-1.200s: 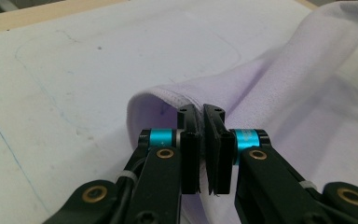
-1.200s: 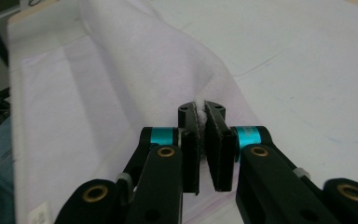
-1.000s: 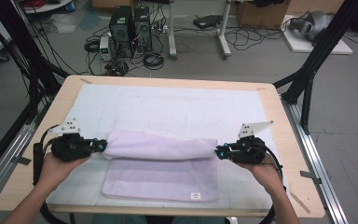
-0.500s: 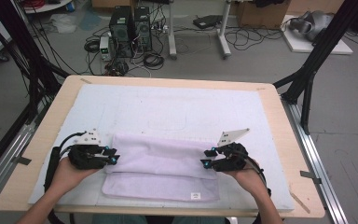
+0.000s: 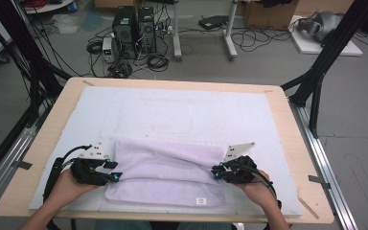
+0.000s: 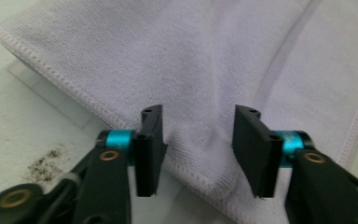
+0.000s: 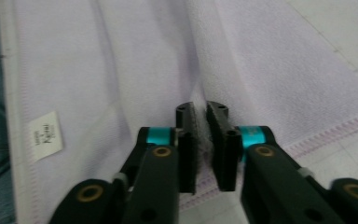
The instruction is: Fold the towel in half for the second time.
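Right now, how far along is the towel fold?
Done: the towel's far half is drawn over the near half, short of the labelled near hem. In hand: right gripper has just been closing and pinches the edge; left gripper's jaws straddle a corner, gapped. Left: align edges, release.

The towel (image 5: 165,172) is pale lilac terry cloth with a stitched hem along its edges (image 6: 65,88). It lies on the near half of the counter, close to the front edge, folded over so that an upper layer covers most of a lower one. The upper layer sags in soft creases that run across from side to side, and its front edge stops short, leaving a strip of the lower layer bare along the near side. A small white label (image 5: 201,201) sits on that strip, near the front hem and right of the middle; it bears print too small to read
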Available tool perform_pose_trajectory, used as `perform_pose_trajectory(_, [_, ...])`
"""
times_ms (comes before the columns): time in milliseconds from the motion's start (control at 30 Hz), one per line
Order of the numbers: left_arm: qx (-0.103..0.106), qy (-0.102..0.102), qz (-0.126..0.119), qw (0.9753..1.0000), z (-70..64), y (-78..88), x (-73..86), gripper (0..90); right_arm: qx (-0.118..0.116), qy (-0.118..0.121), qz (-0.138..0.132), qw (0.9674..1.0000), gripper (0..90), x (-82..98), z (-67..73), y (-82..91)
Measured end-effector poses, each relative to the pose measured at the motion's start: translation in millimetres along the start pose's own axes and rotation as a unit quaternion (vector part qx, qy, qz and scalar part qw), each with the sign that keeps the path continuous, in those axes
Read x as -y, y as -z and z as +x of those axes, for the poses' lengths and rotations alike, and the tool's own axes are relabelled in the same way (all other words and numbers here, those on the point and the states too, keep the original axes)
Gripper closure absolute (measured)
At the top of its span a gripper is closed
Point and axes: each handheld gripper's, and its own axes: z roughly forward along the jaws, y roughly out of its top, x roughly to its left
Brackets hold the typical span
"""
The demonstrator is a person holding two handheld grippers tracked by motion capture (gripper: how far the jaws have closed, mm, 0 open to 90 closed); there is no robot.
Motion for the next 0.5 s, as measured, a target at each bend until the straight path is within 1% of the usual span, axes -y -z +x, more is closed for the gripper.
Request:
perform_pose_trajectory(67, [0.004,-0.012,0.001,0.9999,-2.3,-2.4,-0.4,78.9,-0.003,-0.001,0.000,1.0000,84.5,-1.2,0.3,3.1])
perform_pose_trajectory(100, [0.002,-0.015,-0.001,0.9999,-3.3,-1.9,-1.4,81.5,-0.006,-0.001,-0.002,1.0000,84.8,-1.9,0.1,5.3])
perform_pose_trajectory(200, [-0.005,-0.020,-0.020,0.9996,-4.7,7.7,-4.3,82.9,-0.006,0.001,-0.019,0.9998,84.8,-5.1,-0.2,17.8])
perform_pose_trajectory(233, [-0.003,-0.018,-0.030,0.9994,-5.0,12.9,-5.1,82.8,-0.004,0.001,-0.025,0.9997,84.8,-6.3,0.0,22.9])
perform_pose_trajectory(300, [-0.001,-0.021,-0.046,0.9987,-6.7,24.4,-7.0,82.8,0.000,0.005,-0.038,0.9993,84.8,-9.0,0.5,33.7])
perform_pose_trajectory(333, [0.001,-0.023,-0.053,0.9983,-8.7,29.6,-7.8,82.6,-0.003,0.005,-0.044,0.9990,84.7,-9.9,1.4,38.6])
perform_pose_trajectory(400, [0.007,-0.030,-0.061,0.9977,-11.2,38.7,-8.6,79.3,-0.018,0.005,-0.048,0.9987,83.0,-10.3,3.8,45.8])
perform_pose_trajectory(433, [0.006,-0.028,-0.062,0.9977,-11.8,41.3,-9.0,73.6,-0.022,0.004,-0.048,0.9986,79.3,-10.1,5.3,48.5])
perform_pose_trajectory(467, [0.007,-0.024,-0.058,0.9980,-11.4,42.7,-9.3,65.9,-0.022,0.003,-0.050,0.9985,74.4,-10.1,6.6,50.9])
perform_pose_trajectory(500, [0.007,-0.020,-0.055,0.9982,-9.9,42.9,-9.4,63.2,-0.022,0.001,-0.054,0.9983,72.4,-9.9,7.1,52.4])
